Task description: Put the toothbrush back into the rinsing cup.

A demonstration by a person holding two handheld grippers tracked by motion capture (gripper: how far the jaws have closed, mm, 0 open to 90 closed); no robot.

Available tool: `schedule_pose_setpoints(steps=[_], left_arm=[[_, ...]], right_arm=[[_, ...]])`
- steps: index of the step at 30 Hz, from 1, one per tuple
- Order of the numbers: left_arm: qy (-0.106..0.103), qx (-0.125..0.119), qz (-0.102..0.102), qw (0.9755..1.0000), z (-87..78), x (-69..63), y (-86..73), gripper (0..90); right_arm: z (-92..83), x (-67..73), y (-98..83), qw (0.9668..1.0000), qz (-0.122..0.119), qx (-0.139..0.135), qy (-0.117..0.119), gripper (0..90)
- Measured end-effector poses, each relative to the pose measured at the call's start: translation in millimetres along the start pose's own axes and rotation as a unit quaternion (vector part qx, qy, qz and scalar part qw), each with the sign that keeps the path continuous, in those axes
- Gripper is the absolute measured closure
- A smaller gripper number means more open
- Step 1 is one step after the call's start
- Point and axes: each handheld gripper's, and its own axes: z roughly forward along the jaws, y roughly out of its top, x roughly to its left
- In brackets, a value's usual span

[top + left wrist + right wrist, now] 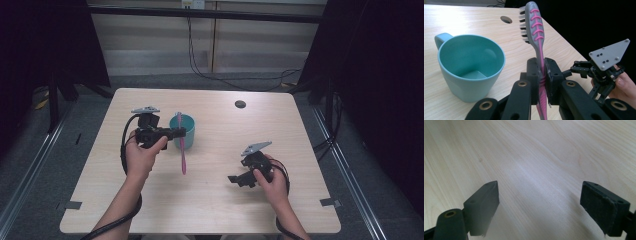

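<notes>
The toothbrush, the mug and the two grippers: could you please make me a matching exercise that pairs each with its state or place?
Column one:
1. toothbrush
2. mug
3. left gripper
4. right gripper

Column two:
A. open, with nothing between its jaws, above bare table
B. teal, upright and empty
C. pink and grey, clamped by its handle, bristle head up
D. shut on a handle beside the mug

Pairs: 1-C, 2-B, 3-D, 4-A
</notes>
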Motion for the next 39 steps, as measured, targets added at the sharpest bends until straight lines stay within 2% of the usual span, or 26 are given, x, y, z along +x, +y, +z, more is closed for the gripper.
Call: schedule_pose_setpoints(steps=[9,18,22,36,39], left_arm=[[0.007,-0.003,0.007,1.0,-6.1,0.1,7.8,83.6],[0.019,-0.007,0.013,0.9997,-11.2,2.6,15.0,83.5],[0.025,-0.006,0.014,0.9996,-13.3,3.5,18.9,83.6],[0.035,-0.014,0.014,0.9992,-15.2,3.7,27.7,83.5],[0.037,-0.015,0.016,0.9991,-15.1,3.2,30.5,83.5]], right_arm=[[7.5,-1.5,-9.6,0.9997,-0.007,0.015,-0.016,14.4],[9.8,-1.9,-14.8,0.9994,-0.023,-0.01,-0.023,13.4],[10.5,-0.3,-18.0,0.9984,-0.044,-0.013,-0.035,12.6],[13.6,-0.7,-28.2,0.9966,-0.043,-0.058,-0.039,8.4],[13.8,-1.3,-27.9,0.9966,-0.045,-0.058,-0.038,8.4]])
